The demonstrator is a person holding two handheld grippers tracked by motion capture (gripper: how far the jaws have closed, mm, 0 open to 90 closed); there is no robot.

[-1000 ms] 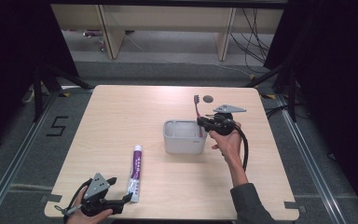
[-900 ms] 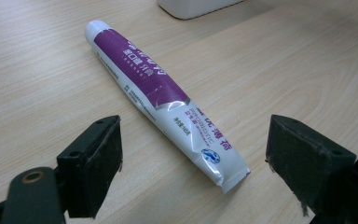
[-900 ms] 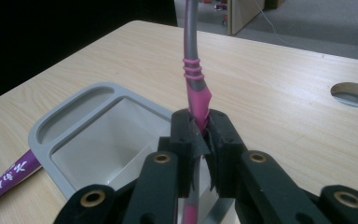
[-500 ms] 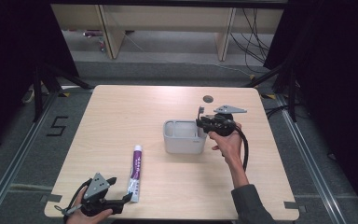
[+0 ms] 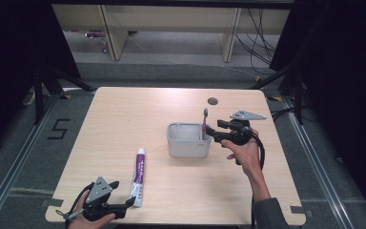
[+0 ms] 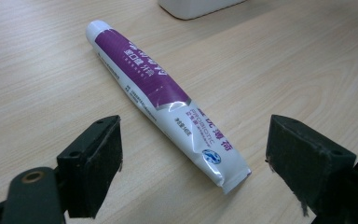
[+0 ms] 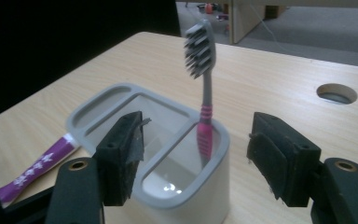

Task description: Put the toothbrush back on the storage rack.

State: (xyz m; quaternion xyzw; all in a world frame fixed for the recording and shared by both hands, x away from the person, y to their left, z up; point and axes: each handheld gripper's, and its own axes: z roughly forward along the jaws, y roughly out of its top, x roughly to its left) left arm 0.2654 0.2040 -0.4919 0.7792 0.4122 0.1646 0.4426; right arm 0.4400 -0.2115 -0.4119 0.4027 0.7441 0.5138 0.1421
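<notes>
- Toothbrush [image 5: 204, 125] stands up in the right part of the grey holder [image 5: 188, 140] in the high view, on the counter [image 5: 124, 119]. The right hand-held gripper [image 5: 211, 132] is just beside it, and its jaws have just been opening, so nothing is held. If this hand swings back carelessly, it could bump the brush or push the holder along.
- Left hand-held gripper [image 5: 126, 204] sits low at the near edge, its tips close to the flat end of the toothpaste tube [image 5: 138, 175].
- Left gripper view: the jaws stand wide, one on each side of the tube's [image 6: 168, 105] flat end, not touching it. That end is thin and slippery, so a squeeze there could let the tube slide out or droop.
- Right gripper view: the jaws are wide apart, with the holder [image 7: 168, 196] between them. The toothbrush [image 7: 204, 105] leans a little in its slot. A knock from a jaw could tip it over.
</notes>
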